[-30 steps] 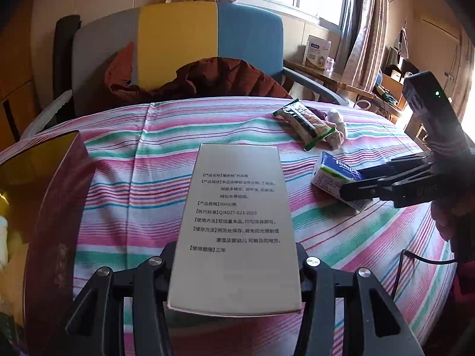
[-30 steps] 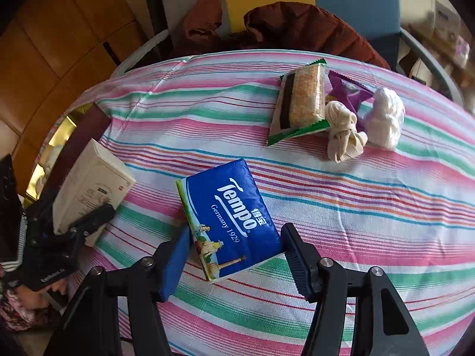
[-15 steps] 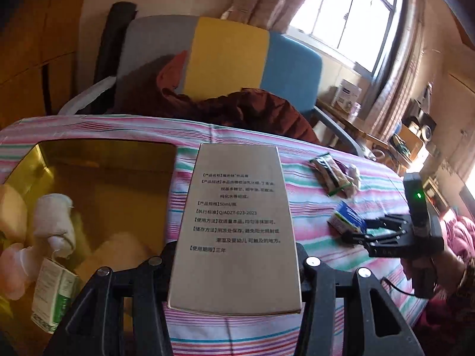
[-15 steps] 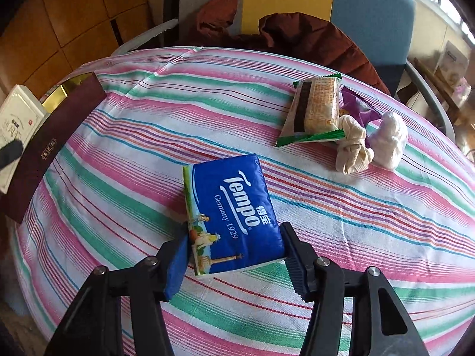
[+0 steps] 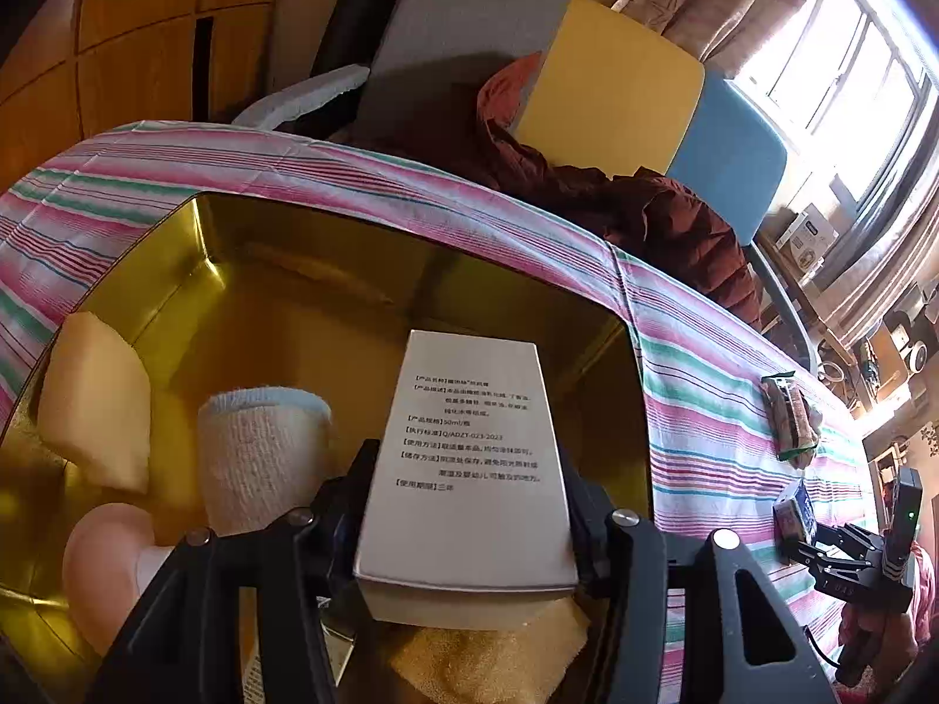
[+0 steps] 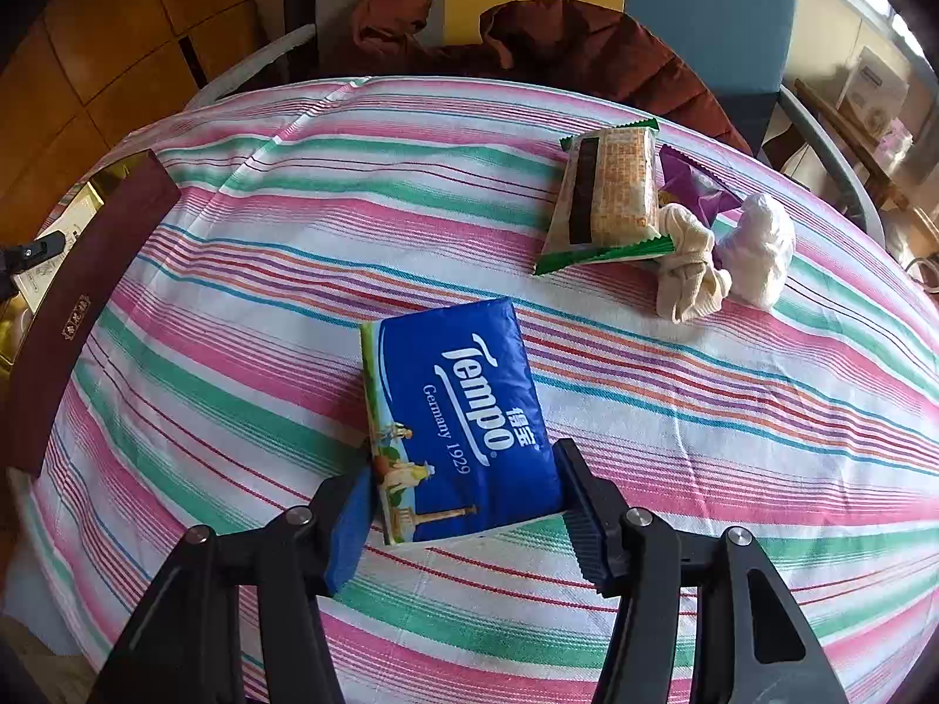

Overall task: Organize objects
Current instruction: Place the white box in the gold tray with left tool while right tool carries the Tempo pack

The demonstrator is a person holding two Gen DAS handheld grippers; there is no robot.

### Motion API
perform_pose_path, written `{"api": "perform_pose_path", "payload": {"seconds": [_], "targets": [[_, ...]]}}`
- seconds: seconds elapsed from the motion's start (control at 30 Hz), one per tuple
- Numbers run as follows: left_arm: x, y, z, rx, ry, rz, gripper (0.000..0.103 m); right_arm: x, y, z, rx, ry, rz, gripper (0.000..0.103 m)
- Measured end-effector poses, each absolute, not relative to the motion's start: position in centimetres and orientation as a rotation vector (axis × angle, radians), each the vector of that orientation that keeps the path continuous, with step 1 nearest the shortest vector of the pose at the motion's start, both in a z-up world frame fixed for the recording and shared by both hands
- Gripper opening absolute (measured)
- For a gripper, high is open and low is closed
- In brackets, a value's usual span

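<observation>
The white carton (image 5: 469, 463), printed with black Chinese text, sits between the jaws of the left gripper (image 5: 466, 528) above the open gold-lined box (image 5: 176, 270), its far end tilted down into the box; the jaws are opening, and whether the pads have come off the carton's sides cannot be told from the left wrist view. Inside the box, just left of the carton, stands a rolled white towel with a pale blue edge (image 5: 264, 457), beyond that a cream-yellow sponge block (image 5: 94, 405) against the left wall, and near the lower left corner a pale pink rounded object (image 5: 100, 569) (too blurred to identify); a coarse yellow sponge (image 5: 493, 657) lies directly beneath the carton's near end. The box rests on the striped tablecloth (image 6: 645, 410). Well to the right of the box, the right gripper (image 6: 463, 513) is clamped on the near end of a blue Tempo tissue pack (image 6: 458, 410), both pads against its sides, the pack's far end resting on the cloth. Farther from the box, past the tissue pack, lie a green-edged snack packet (image 6: 610, 199), a purple wrapper (image 6: 698, 190), a cream sock bundle (image 6: 686, 270) and a white bundle (image 6: 757, 246), clustered and touching. A dark red jacket (image 5: 645, 211) drapes over the grey, yellow and blue chair (image 5: 604, 94) behind the table.
</observation>
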State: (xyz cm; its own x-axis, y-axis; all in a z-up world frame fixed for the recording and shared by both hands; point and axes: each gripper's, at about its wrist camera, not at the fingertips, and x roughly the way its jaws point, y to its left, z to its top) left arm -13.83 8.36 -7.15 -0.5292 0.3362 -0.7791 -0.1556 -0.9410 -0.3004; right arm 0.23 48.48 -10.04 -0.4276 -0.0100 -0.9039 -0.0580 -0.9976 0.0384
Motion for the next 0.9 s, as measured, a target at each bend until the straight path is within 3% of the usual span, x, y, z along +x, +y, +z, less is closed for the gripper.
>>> {"api": "perform_pose_path", "payload": {"seconds": [0.17,0.3,0.43,0.5,0.6,0.77,0.9], "targets": [[-12.7,8.2,-7.4,-1.299,-0.292,2.497,0.058,-0.3,47.9,-10.2,-1.663,0.103,2.603,0.058],[-14.3,8.9,-7.3,-1.320,-0.225,2.496,0.055,-0.8,47.6,-10.2,-1.660,0.118,2.567,0.058],[-16.3,8.5,-6.9,-1.357,-0.256,2.509,0.051,-1.0,47.3,-10.2,-1.648,0.132,2.548,0.058],[-16.8,7.8,-7.0,-1.378,-0.353,2.483,0.051,-1.0,47.2,-10.2,-1.642,0.140,2.542,0.058],[-16.8,7.9,-7.6,-1.433,-0.374,2.413,0.055,-1.1,47.1,-10.3,-1.642,0.161,2.526,0.058],[-13.2,8.1,-6.6,-1.296,-0.301,2.438,0.064,-1.4,46.3,-10.0,-1.645,0.168,2.509,0.055],[-12.1,8.6,-7.7,-1.339,-0.306,2.320,0.064,-1.4,44.8,-9.7,-1.638,0.207,2.542,0.054]]}}
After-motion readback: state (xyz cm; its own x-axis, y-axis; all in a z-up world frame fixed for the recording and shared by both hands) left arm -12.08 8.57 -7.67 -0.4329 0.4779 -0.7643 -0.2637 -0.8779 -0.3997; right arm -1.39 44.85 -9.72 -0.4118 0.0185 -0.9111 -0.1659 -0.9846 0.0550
